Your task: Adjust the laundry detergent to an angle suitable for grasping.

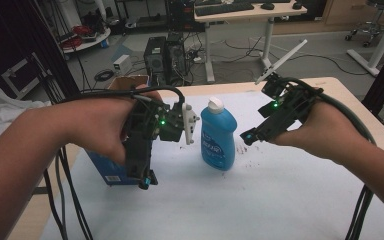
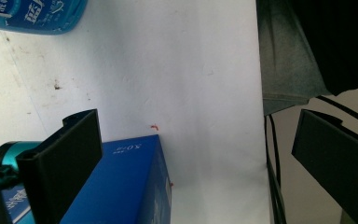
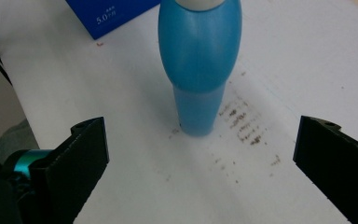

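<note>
While both grippers hang over the white table (image 1: 280, 200) with nothing held, the main risk, as a judgement, is tipping the tall blue bottle (image 1: 218, 135), which stands upright on a narrow base at the centre of the high view. Nearest the viewer, at lower left of that view, the left gripper (image 1: 147, 181) points downward over a dark blue box (image 1: 111, 172) at the table's left edge; in the left gripper view its black jaws stand wide apart, one above the box's top, the other out past the table edge, so a closing squeeze there would likely catch air or clip the box corner. Slightly farther in, right of centre, the right gripper (image 1: 247, 136) points toward the bottle from the right, close beside it but apart from it; its jaws are spread wide too, framing the bottle's lower body in the right gripper view. If one jaw meets the bottle before the other, or the grip lands high on the rounded upper body, the bottle could topple or slide on the smooth surface. The bottle is glossy translucent blue plastic, bulging above and narrowing below, with a white cap (image 1: 215, 104) and a printed label. Small dark specks (image 3: 244, 126) stain the table just right of its base.
</note>
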`<state>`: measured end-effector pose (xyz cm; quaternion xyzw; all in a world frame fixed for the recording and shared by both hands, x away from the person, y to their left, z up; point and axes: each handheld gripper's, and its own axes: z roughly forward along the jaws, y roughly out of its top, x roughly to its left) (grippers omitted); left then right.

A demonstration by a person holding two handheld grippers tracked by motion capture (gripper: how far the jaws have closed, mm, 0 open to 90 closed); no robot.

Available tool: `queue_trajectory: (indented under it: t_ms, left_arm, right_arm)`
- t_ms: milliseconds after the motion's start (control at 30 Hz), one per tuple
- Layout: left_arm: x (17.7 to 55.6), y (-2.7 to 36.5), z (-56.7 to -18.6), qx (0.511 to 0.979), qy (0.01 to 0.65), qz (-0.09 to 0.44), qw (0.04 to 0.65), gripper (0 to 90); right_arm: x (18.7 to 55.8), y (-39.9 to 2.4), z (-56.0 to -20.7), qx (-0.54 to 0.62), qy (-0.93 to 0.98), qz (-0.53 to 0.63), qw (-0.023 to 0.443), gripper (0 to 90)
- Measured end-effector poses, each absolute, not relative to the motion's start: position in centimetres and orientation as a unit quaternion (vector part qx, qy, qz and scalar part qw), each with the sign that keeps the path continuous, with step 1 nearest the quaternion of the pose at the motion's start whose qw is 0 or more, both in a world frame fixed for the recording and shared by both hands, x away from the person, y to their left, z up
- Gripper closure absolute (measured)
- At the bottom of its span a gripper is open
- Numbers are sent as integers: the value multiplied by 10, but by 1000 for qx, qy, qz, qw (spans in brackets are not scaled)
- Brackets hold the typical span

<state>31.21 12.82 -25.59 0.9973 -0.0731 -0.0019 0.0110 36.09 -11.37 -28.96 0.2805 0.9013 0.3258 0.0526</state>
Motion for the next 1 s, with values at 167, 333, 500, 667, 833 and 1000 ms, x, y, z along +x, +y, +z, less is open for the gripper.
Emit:
queue_trajectory:
  t_ms: [167,333,500,667,833,1000]
  left_arm:
    - [310,129,-255,997,-73,-2,12,17]
    - [310,129,-255,997,-72,0,17,17]
    - [310,132,-256,997,-72,-1,17,17]
    - [310,134,-258,998,-67,-3,15,17]
    - [308,136,-260,998,-65,-2,16,17]
    - [309,137,-259,998,-64,-2,15,17]
  right_arm:
    - [367,-103,-297,284,896,338,43,23]
    - [374,-95,-304,290,890,347,47,23]
    - [379,-87,-315,292,889,348,51,23]
    - [383,-79,-322,292,891,342,53,23]
    - [387,-74,-325,291,889,349,53,23]
    - [390,-68,-329,294,886,355,53,23]
